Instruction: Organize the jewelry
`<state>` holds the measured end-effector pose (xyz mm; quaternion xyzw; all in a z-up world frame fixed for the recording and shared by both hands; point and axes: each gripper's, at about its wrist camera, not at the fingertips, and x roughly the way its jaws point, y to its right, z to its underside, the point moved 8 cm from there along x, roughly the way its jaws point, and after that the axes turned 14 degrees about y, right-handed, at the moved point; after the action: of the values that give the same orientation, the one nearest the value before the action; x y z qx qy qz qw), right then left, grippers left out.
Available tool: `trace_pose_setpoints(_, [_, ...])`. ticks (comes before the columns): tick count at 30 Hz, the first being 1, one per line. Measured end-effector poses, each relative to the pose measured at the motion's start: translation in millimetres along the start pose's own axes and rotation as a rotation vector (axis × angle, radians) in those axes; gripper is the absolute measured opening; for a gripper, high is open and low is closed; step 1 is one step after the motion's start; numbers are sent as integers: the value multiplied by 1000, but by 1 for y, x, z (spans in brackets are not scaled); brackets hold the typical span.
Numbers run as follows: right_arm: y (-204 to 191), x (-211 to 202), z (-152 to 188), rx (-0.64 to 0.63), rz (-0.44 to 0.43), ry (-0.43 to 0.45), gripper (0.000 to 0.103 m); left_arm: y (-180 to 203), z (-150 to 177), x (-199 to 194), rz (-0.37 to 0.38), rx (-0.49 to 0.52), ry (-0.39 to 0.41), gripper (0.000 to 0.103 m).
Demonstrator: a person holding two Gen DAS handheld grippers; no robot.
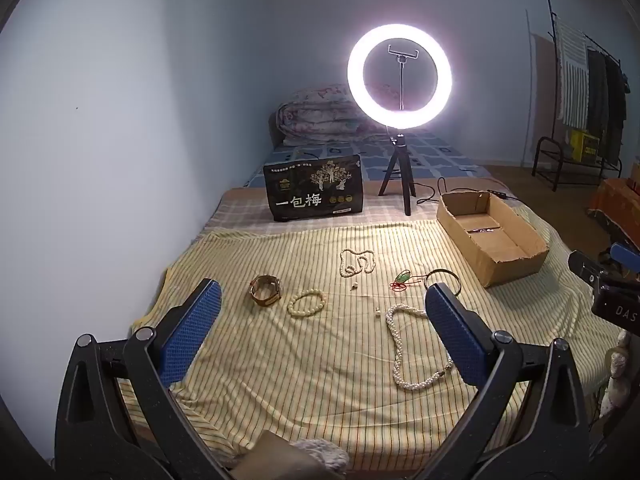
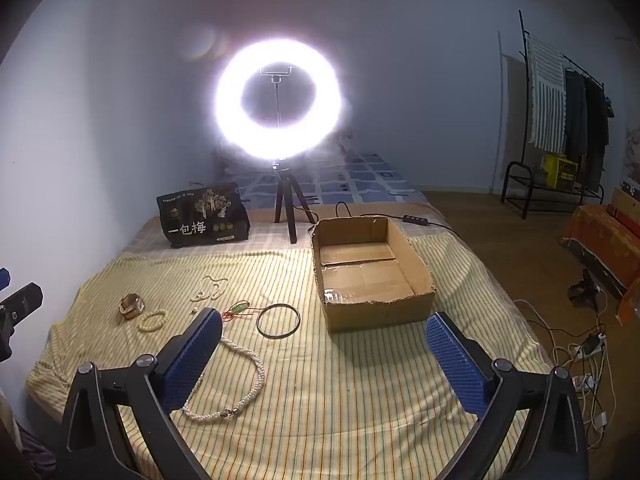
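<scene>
Both grippers hung over the near end of a striped yellow sheet (image 1: 320, 400), each tilted down with its blue-padded jaws spread wide and nothing between them: the left gripper (image 1: 322, 312) faced the middle of the sheet, the right gripper (image 2: 324, 344) sat further right, toward a cardboard box (image 2: 376, 308). Closest to the left gripper lay a twisted pearl necklace (image 1: 400, 360), its loop partly hidden behind the right-hand finger. Beyond it were a beaded bracelet (image 1: 307, 304), a gold watch (image 1: 265, 289) just left of the bracelet, and a long bead strand (image 1: 357, 263) bunched further back. Two tiny pale pieces lay loose on the sheet, too small to identify. A green pendant on red cord (image 1: 403, 279) lay right of centre, with a dark bangle (image 2: 279, 320) just beside it, near the box's front wall. The box stood open on the right part of the sheet, and no jewelry showed inside it. Behind the sheet a lit ring light (image 1: 399, 76) stood on a small tripod, and a black printed bag (image 1: 314, 188) stood upright to its left. A folded quilt (image 1: 316, 116) lay against the far wall, and a clothes rack (image 2: 560, 120) stood at the right
</scene>
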<state>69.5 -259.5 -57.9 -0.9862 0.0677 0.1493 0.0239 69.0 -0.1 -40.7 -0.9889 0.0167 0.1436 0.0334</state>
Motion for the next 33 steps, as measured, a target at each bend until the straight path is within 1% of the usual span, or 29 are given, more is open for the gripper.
trace_pose_setpoints(7, [-1,-2,0,-9,2,2,103,1,-3,4,-2,6,7,103])
trace_pose_setpoints(8, [-1,-2,0,-9,4,2,103,-3,-4,-1,-4,-10,14,103])
trace_pose_setpoints(13, [1,-4,2,-6,8,4,103,-3,-5,-4,-4,-7,18,103])
trace_pose_setpoints(18, [-3,-2,1,-5,6,3,103,-2,-14,-5,-4,-8,19,103])
trace_pose_setpoints(21, [0,-3,-3,-5,3,5,103,0,-14,-6,-5,-4,23,103])
trace_pose_setpoints(33, [-2,-2,0,-8,1,4,103,2,-17,-6,-2,-4,26,103])
